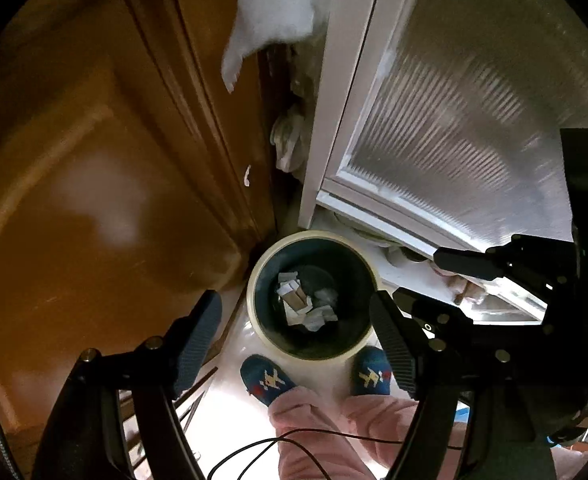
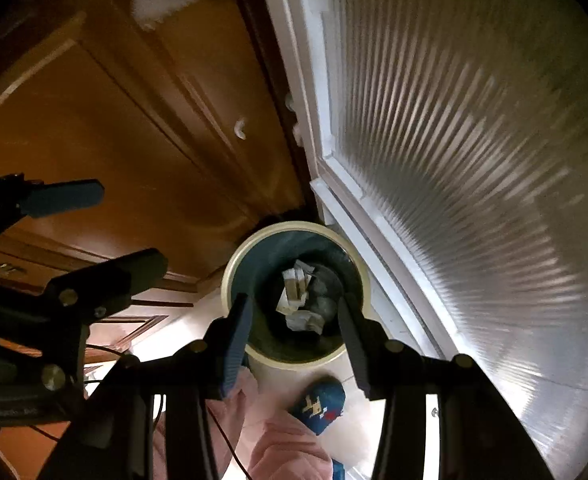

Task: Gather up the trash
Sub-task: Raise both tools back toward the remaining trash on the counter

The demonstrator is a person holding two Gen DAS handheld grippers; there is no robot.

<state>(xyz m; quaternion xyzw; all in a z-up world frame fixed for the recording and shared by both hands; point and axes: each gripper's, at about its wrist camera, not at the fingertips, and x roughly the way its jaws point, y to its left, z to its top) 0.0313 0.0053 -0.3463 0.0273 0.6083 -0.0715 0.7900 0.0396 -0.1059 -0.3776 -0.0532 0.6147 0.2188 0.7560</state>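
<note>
A round bin [image 1: 253,292] with a cream rim and dark liner stands on the floor in the corner; it also shows in the right wrist view [image 2: 229,280]. Crumpled paper and card trash [image 1: 304,300] lies inside, also seen in the right wrist view [image 2: 300,300]. My left gripper [image 1: 298,336] is open and empty above the bin. My right gripper [image 2: 294,336] is open and empty over the bin's near rim; it also shows at the right of the left wrist view [image 1: 414,276]. The left gripper appears at the left of the right wrist view [image 2: 129,232].
A brown wooden door [image 1: 93,160] stands to the left and a white-framed ribbed glass door [image 1: 474,100] to the right. The person's blue slippers [image 1: 267,380] and pink trousers are just before the bin. A thin black cable [image 1: 253,446] hangs below.
</note>
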